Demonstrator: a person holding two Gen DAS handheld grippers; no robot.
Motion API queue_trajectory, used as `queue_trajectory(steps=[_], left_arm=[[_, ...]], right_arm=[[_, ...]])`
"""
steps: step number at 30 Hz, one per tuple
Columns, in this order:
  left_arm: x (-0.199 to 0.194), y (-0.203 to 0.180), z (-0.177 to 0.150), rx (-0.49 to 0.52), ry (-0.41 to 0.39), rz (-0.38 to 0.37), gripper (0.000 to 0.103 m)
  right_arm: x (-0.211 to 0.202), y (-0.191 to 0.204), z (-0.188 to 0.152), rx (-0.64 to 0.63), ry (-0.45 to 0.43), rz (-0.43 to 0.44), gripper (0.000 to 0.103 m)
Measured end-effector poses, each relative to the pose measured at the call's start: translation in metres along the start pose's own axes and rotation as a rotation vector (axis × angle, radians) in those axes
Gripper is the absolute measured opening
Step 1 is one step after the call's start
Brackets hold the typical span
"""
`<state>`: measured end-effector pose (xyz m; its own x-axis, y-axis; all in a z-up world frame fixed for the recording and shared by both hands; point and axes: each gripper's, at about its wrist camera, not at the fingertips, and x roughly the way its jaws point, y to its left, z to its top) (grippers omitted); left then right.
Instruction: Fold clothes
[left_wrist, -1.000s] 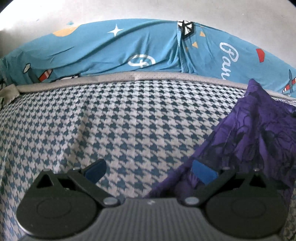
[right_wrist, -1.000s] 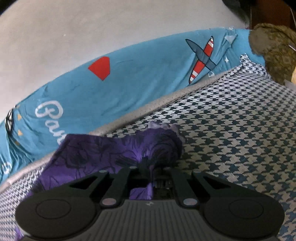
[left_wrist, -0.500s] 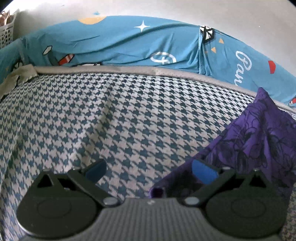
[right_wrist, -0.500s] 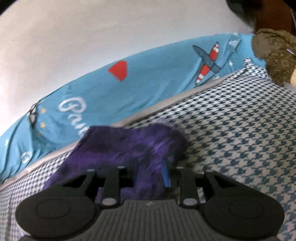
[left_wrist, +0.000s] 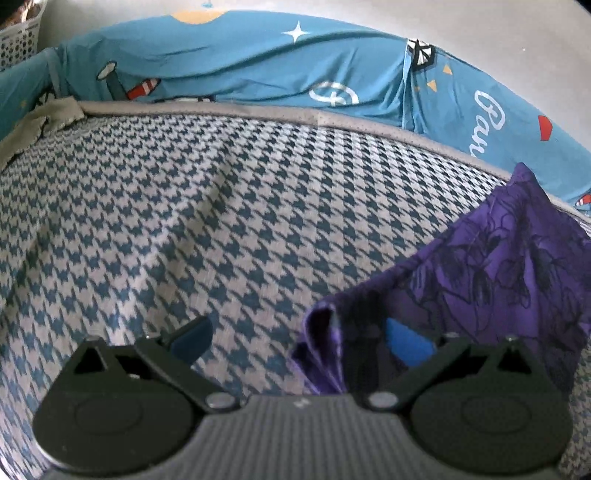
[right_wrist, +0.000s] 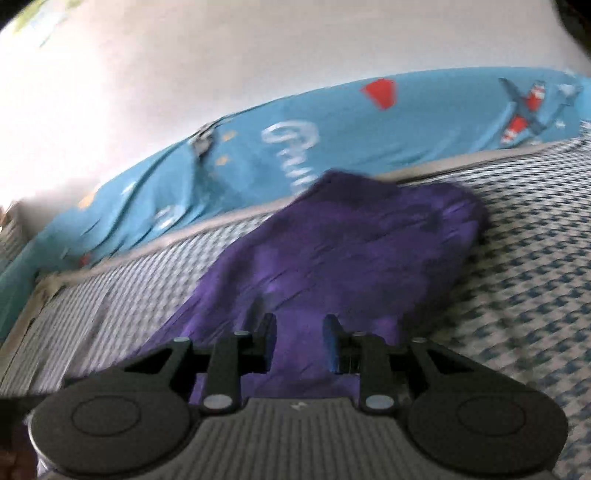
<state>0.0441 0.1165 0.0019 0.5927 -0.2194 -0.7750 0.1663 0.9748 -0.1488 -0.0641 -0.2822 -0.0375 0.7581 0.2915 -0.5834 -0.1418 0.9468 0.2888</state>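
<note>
On a houndstooth-covered bed, a purple floral garment lies rumpled. The right gripper hovers over it, fingers parted and holding nothing; the left gripper is spread wide at the cloth's corner. Likely regrasping between folds; next, pinch an edge.

purple garments: 1
houndstooth covers: 1
blue printed sheets: 1
olive cloths: 1
white baskets: 1
grippers: 2, left gripper, right gripper

A purple garment with dark floral print lies crumpled on the houndstooth bedcover; edges bunched, unfolded.
</note>
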Motion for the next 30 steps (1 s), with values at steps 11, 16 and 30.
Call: queue_trajectory(steps=[11,16,30], left_arm=[[0.004,-0.001,-0.012,0.004,0.024,-0.029,0.098],[0.006,0.001,-0.014,-0.016,0.034,-0.043,0.095],[0.003,0.0,-0.018,-0.029,0.044,-0.064,0.095]], right_arm=[[-0.009,0.068,-0.048,-0.155,0.11,0.199,0.028],[-0.014,0.104,-0.065,-0.252,0.145,0.294,0.028],[-0.011,0.173,-0.109,-0.587,0.154,0.334,0.044]])
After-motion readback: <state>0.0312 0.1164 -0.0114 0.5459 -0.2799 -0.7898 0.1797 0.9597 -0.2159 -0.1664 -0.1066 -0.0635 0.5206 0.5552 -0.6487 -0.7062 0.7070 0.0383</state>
